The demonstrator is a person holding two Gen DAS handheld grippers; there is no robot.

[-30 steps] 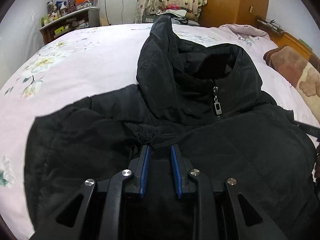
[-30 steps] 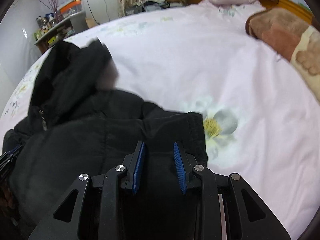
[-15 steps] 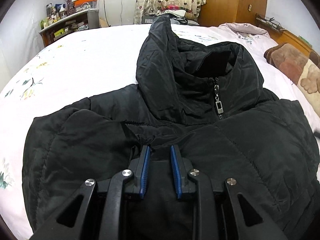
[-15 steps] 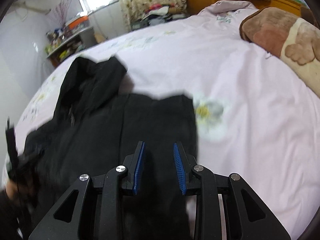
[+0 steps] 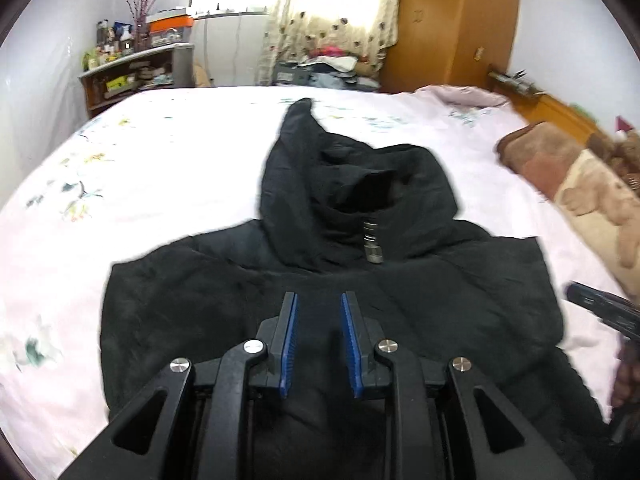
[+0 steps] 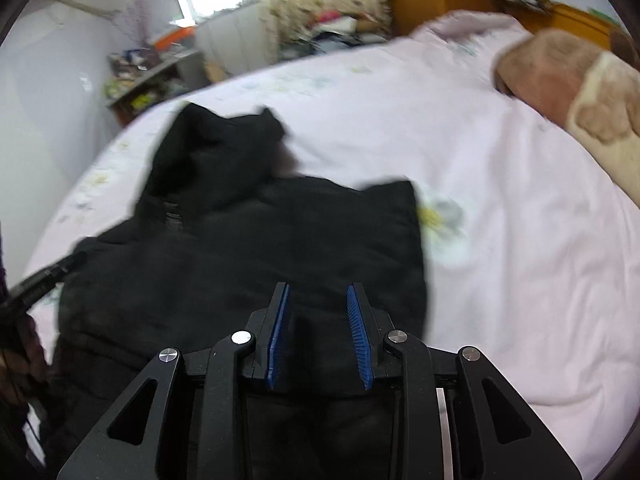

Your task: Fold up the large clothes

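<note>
A black hooded puffer jacket (image 5: 328,292) lies on the pink bed, front up, hood (image 5: 320,172) pointing away, silver zipper pull (image 5: 373,246) at the collar. It also shows in the right wrist view (image 6: 248,256). My left gripper (image 5: 319,300) hangs above the jacket's chest with its blue pads apart and nothing between them. My right gripper (image 6: 318,292) hangs above the jacket's right side, pads apart and empty. The right gripper's tip shows at the right edge of the left wrist view (image 5: 600,308).
The pink flowered bed sheet (image 5: 160,168) spreads all around the jacket. A brown and cream blanket (image 5: 576,184) lies at the right. A cluttered shelf (image 5: 132,76), curtains and a wooden wardrobe (image 5: 452,20) stand beyond the bed's far edge.
Both grippers have lifted up and back from the jacket. The left gripper's pads have opened wider and let go of the fabric. The jacket now lies flatter.
</note>
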